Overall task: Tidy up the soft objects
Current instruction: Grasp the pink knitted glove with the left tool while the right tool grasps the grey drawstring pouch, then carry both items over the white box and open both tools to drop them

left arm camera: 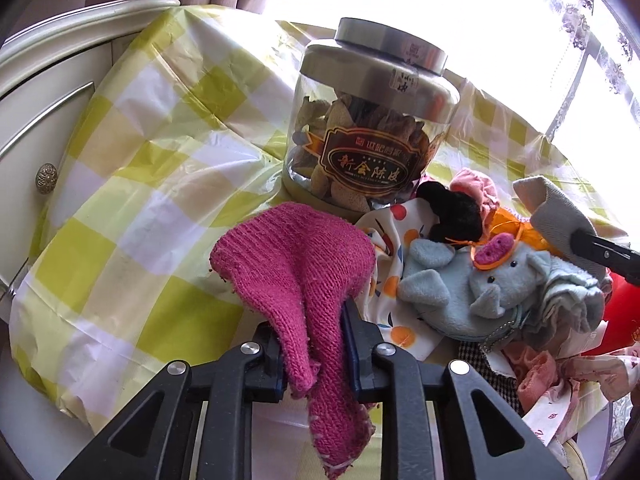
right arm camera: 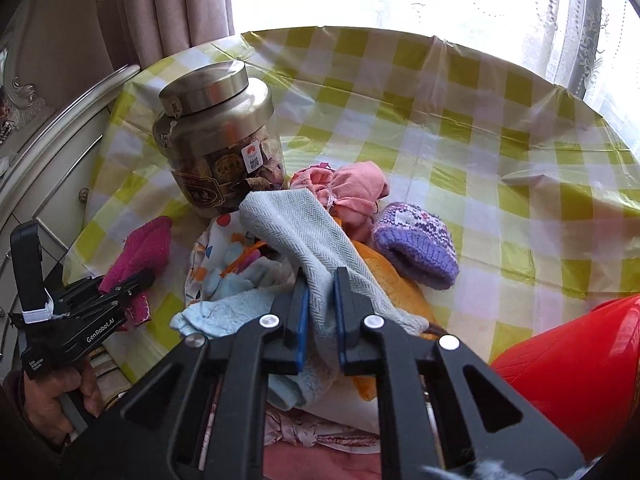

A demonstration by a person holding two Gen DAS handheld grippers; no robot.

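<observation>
Both grippers are clamped on limp, light knits above the checked table: left gripper (left arm camera: 310,354) pinches the pink sock (left arm camera: 296,268) mid-length, right gripper (right arm camera: 320,308) the grey sock (right arm camera: 296,224), ends drooping.

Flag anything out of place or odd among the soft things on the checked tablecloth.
One hard item stands out: a lidded glass jar of dried peel stands upright right behind the heap of fabrics. It looks intact, with nothing spilled. The tablecloth is wrinkled, nothing more.
</observation>
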